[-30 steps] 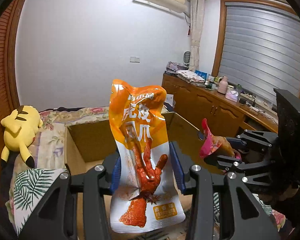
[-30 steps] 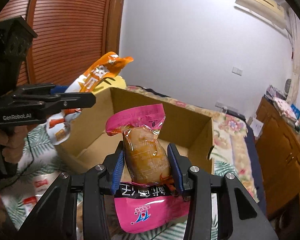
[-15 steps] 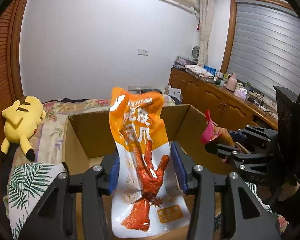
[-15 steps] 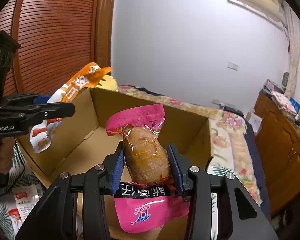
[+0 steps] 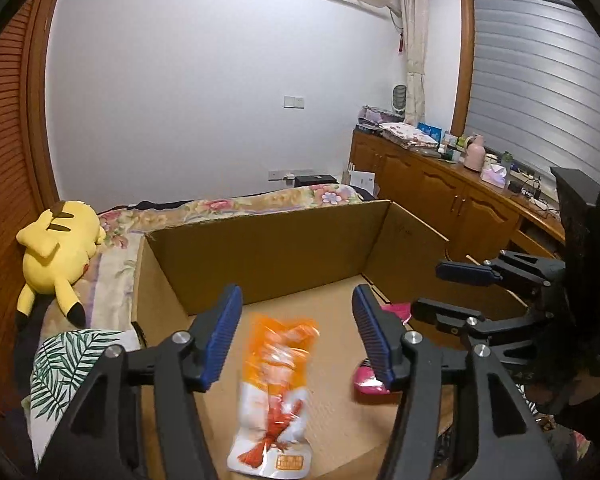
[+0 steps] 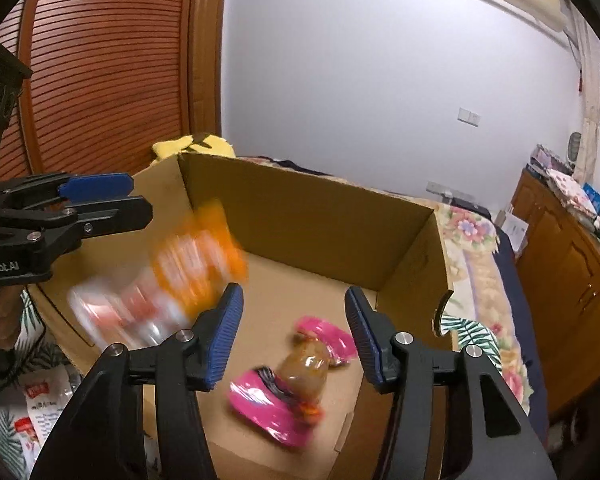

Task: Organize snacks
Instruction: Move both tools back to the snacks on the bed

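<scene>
Over the box, left claw [image 5: 296,336]: jaws spread wide, holding nothing; half a second ago they gripped the orange packet [image 5: 274,396], which now shows blurred below them, in or just above the cardboard box [image 5: 268,248].
Over the box, right claw [image 6: 294,334]: jaws also spread wide and empty; the pink packet [image 6: 292,380] they pinched half a second ago now lies on the box floor beneath them.
Meaning for the task: both snacks look released into the box together, so this pair is likely done; the claws are free for the next pickup.
Count in the box: one orange packet, one pink packet, two in all.
Count outside: at least one white-and-red packet [image 6: 40,404] on the leaf-print bedspread [image 5: 66,360]; more cannot be told.
Count of boxes: one.
</scene>
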`<state>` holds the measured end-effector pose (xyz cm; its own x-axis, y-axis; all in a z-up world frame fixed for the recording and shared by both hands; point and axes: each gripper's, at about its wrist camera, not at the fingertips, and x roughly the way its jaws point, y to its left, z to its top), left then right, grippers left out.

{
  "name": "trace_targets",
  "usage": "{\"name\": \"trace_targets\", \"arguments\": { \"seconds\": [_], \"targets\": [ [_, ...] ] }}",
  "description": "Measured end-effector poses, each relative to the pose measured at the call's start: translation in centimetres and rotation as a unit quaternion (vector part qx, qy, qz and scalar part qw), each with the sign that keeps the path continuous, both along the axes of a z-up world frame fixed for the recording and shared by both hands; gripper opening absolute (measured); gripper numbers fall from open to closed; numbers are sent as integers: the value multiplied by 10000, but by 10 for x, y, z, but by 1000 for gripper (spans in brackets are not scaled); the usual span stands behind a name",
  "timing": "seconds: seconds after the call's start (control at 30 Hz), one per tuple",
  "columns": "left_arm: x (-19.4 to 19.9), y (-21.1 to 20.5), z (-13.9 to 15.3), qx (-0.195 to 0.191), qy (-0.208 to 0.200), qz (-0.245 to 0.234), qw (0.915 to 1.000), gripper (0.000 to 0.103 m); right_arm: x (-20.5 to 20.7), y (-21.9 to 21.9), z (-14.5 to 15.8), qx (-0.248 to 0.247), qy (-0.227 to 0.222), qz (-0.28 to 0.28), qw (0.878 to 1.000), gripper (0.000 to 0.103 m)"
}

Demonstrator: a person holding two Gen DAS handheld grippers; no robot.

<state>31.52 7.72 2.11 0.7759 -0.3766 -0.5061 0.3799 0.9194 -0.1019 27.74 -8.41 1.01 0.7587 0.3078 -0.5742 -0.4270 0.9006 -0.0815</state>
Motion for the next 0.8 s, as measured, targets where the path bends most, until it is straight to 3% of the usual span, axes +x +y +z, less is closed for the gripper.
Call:
{"name": "trace_targets", "arguments": {
  "seconds": [0.2, 0.43, 0.8],
  "targets": [
    [-19, 7, 8, 27, -42, -47, 10000, 58, -29, -7, 13, 193, -90, 11, 9998, 54],
    [-70, 19, 17, 154, -91, -81, 9998, 59, -82, -21, 29, 440, -134, -16, 9989, 56],
    [-141, 36, 2, 85, 70, 21, 9999, 60, -142, -60, 6, 435, 170, -495, 9977, 57]
  ]
}}
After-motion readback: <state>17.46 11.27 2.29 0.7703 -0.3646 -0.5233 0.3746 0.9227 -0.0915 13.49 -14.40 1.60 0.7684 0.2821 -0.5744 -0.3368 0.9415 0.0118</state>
